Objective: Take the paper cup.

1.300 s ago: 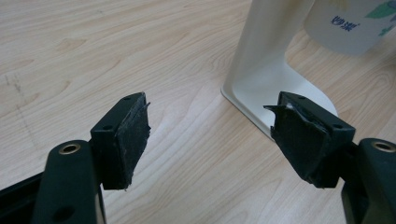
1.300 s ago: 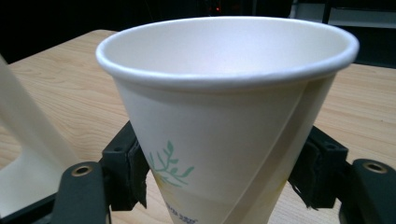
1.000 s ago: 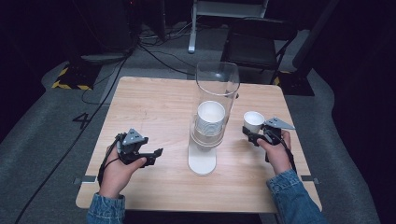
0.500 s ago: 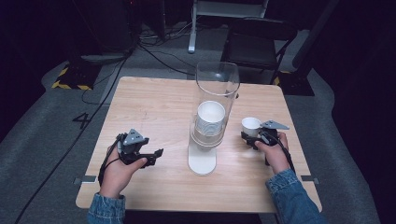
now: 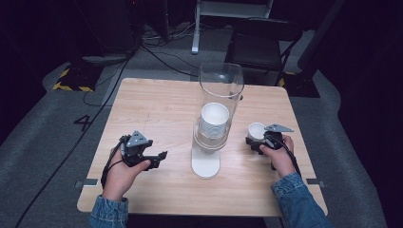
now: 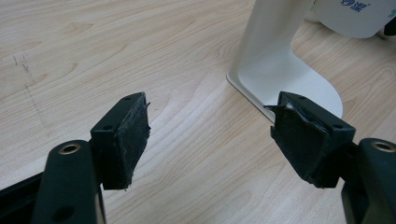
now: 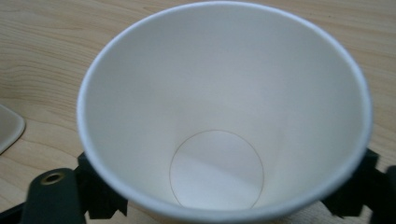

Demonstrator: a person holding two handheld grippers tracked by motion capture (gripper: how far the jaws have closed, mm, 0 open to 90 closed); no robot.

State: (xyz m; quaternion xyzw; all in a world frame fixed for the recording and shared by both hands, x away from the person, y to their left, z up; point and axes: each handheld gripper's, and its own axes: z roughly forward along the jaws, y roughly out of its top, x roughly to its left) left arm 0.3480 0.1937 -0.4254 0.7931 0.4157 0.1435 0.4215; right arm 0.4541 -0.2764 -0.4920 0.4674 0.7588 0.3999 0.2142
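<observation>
Right hand-held gripper (image 5: 259, 139) clamps the paper cup (image 7: 224, 112) between its jaws.

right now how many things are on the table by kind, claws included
paper cup held in the right claw: 1
clear cup dispenser on a white stand, with a stack of cups inside: 1
claws, left claw and right claw: 2
total: 4

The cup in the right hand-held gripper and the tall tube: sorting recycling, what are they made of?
The cup looks like matte white paper: rolled rim, seamed base disc. The tall tube seems clear glossy plastic, perhaps acrylic; the table shows through it.
</observation>
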